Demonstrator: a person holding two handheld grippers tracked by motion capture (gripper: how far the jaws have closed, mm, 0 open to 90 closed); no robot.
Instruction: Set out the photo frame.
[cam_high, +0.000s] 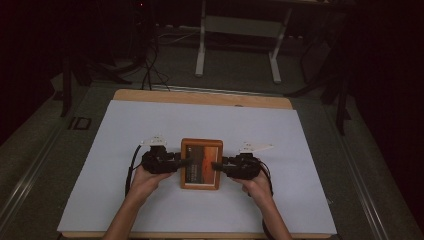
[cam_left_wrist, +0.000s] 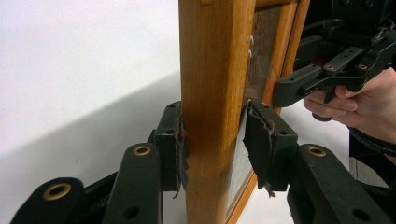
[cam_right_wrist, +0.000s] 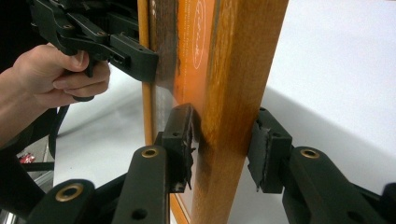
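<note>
A wooden picture frame (cam_high: 201, 164) with an orange and dark picture sits in the middle of the white sheet (cam_high: 150, 125), held from both sides. My left gripper (cam_high: 186, 162) is shut on its left rail. In the left gripper view the pads (cam_left_wrist: 175, 140) clamp the wood (cam_left_wrist: 212, 70) front and back. On the opposite rail my right gripper (cam_high: 216, 165) is shut as well, and the right gripper view shows its jaws (cam_right_wrist: 222, 144) pressed against the wooden rail (cam_right_wrist: 238, 56). Each gripper view also shows the other gripper (cam_left_wrist: 299, 84) (cam_right_wrist: 135, 58) across the frame. A shadow lies on the sheet under the frame.
The white sheet covers most of a wooden table, whose bare far edge (cam_high: 200, 97) shows. Beyond the table, a white stand (cam_high: 240, 30) rests on the grey floor, with dark stands and cables (cam_high: 145, 65) at the back left. The person's forearms (cam_high: 125, 215) come in from the near edge.
</note>
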